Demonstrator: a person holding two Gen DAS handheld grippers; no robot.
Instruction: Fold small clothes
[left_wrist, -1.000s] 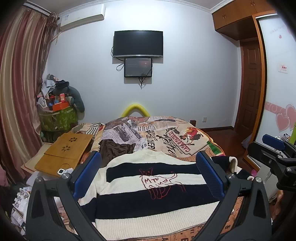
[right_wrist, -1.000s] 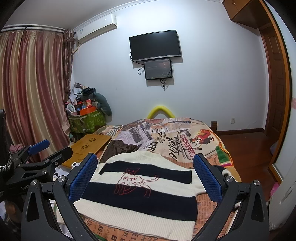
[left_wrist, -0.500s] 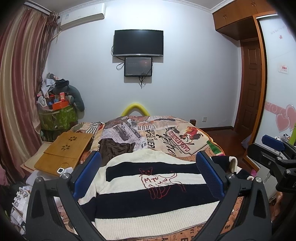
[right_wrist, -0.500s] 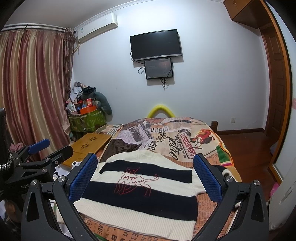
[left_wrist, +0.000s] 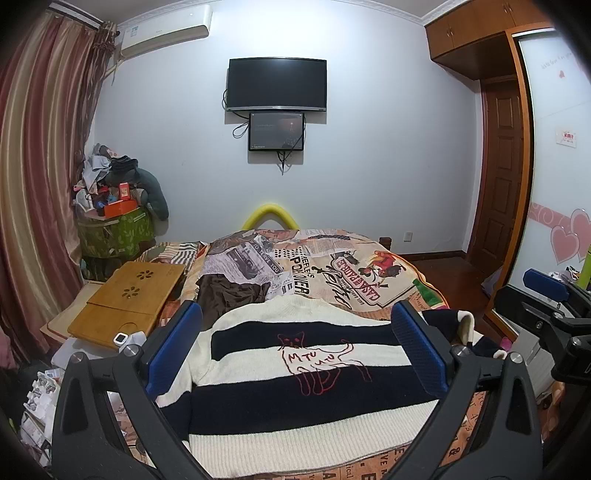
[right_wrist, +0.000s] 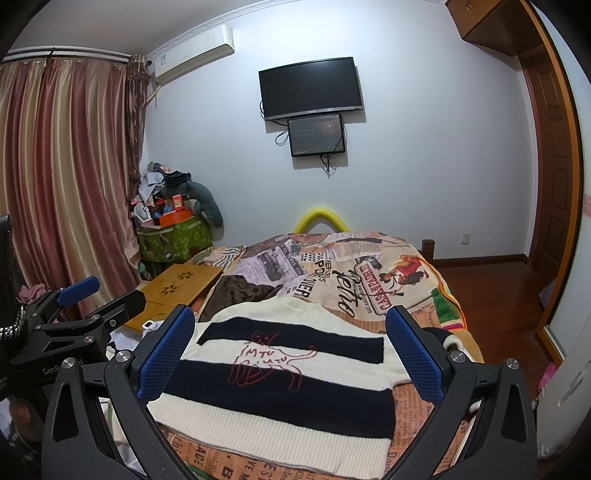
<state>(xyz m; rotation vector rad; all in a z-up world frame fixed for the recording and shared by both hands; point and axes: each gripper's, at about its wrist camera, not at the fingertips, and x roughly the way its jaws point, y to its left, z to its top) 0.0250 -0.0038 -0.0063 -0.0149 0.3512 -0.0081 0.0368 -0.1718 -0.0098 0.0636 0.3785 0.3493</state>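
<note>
Sweater: a striped knit sweater (left_wrist: 295, 398), cream and navy bands with a red cat outline stitched on the chest, lies flat and face up on the near end of the bed (left_wrist: 332, 266), hem toward us, collar toward the far wall
Sleeves: from where I stand the right sleeve looks bunched off the right edge of the bed, its cream cuff (left_wrist: 466, 325) curled up; the left sleeve is hidden behind the claw
Left gripper: the left gripper (left_wrist: 295, 350) hangs above the hem with its blue pads spread wide, nothing between them
Right gripper: the right gripper (right_wrist: 291, 354) is likewise spread wide and empty, held just beside the left one (each shows at the edge of the other's camera)
How it will handle: I judge it soft and floppy, fairly thick, with some weight for a small garment; the ribbed knit should give the pads good bite and will not slip, but it stretches and sags if lifted by one point
Where to take hold: probably the two hem corners, or a shoulder and the hem corner on the same side, pinching through both layers so front and back travel together
Risk: dragging the bedspread up with the knit
Nearby: a brown garment (left_wrist: 229, 295) lies crumpled just beyond the collar, apparently touching it; a wooden lap desk (left_wrist: 129, 299) rests left of the bed
</note>
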